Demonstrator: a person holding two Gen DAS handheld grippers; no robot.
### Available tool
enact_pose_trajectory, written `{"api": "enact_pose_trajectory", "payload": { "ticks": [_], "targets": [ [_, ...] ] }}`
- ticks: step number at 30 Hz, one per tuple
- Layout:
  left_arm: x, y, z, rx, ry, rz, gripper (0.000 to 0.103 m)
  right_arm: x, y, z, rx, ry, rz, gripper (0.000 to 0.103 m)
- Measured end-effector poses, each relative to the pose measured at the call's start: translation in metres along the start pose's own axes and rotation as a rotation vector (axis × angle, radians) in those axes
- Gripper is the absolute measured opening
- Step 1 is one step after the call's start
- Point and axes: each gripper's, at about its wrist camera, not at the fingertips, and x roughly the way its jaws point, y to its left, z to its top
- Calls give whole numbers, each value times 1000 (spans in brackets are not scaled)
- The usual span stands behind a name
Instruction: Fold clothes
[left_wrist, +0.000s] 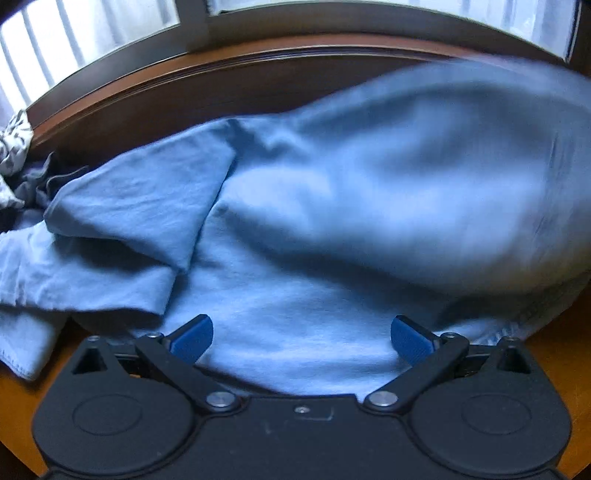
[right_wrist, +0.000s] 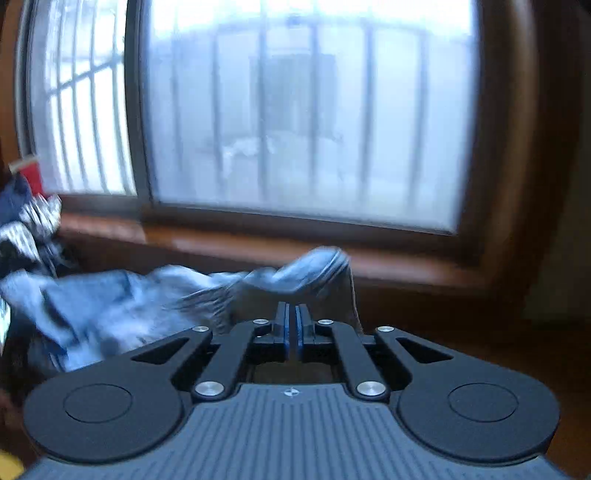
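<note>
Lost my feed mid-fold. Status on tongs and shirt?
Left tongs open over the blue shirt. Right tongs shut, apparently pinching a raised fold. Other clothes heaped alongside.

Left claw (left_wrist: 302, 338): matte black housing, two round discs, silver pivot screws, ribbed blue fingertip pads (left_wrist: 194, 338). Right claw (right_wrist: 294, 332): same black linkage, blue pads, grey ribbed top plate with crosshair mark.

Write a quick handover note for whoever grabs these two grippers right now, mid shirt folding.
Left gripper: open, jaws wide apart over the light blue garment, gripping nothing.
Right gripper: jaws closed; a raised edge of the blue cloth sits just beyond its tips, but blur hides whether it is pinched.
Garment lies rumpled on the wooden table by the window, one side billowing up. More clothes are piled at the far left.
Done: no neat fold visible.
Left: flatten, fold.
</note>
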Motion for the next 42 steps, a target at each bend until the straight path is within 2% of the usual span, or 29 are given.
{"api": "enact_pose_trajectory", "payload": {
  "ticks": [3, 4, 6, 9, 10, 13, 17, 22, 26, 29, 33, 38, 40, 42],
  "targets": [
    [-3, -10, -2, 32, 29, 8, 103, -7, -18, -59, 32, 170, -75, 4],
    [-5, -14, -2, 43, 27, 11, 103, -3, -20, -76, 52, 228, -106, 10],
    [-6, -20, -2, 62, 24, 19, 103, 2, -24, -109, 112, 317, -146, 13],
    [-14, -27, -2, 64, 39, 26, 103, 6, -18, -132, 225, 313, -117, 25],
    [-13, -30, 0, 65, 43, 14, 103, 5, -14, -134, 255, 290, -107, 35],
    [-12, -39, 4, 74, 48, -3, 103, 12, -1, -121, 276, 218, -93, 53],
    [-1, -47, 10, 92, 43, -19, 103, 29, 18, -101, 193, 196, -85, 56],
    [3, -46, 9, 61, 50, -57, 103, 48, 35, -78, 99, 187, -104, 57],
    [11, -40, 5, -16, 48, -116, 103, 67, 34, -73, 60, 204, -151, 58],
    [9, -45, 2, 1, 6, -124, 103, 85, 25, -68, 57, 230, -212, 58],
    [8, -47, 1, 22, -22, -140, 103, 94, 14, -62, 106, 240, -259, 58],
    [9, -47, 2, 41, -34, -155, 103, 103, -3, -53, 257, 237, -284, 59],
    [10, -47, 2, 50, -36, -161, 103, 106, -9, -53, 316, 230, -288, 68],
    [10, -46, 2, 57, -37, -167, 103, 109, -12, -53, 350, 229, -296, 71]
  ]
}}
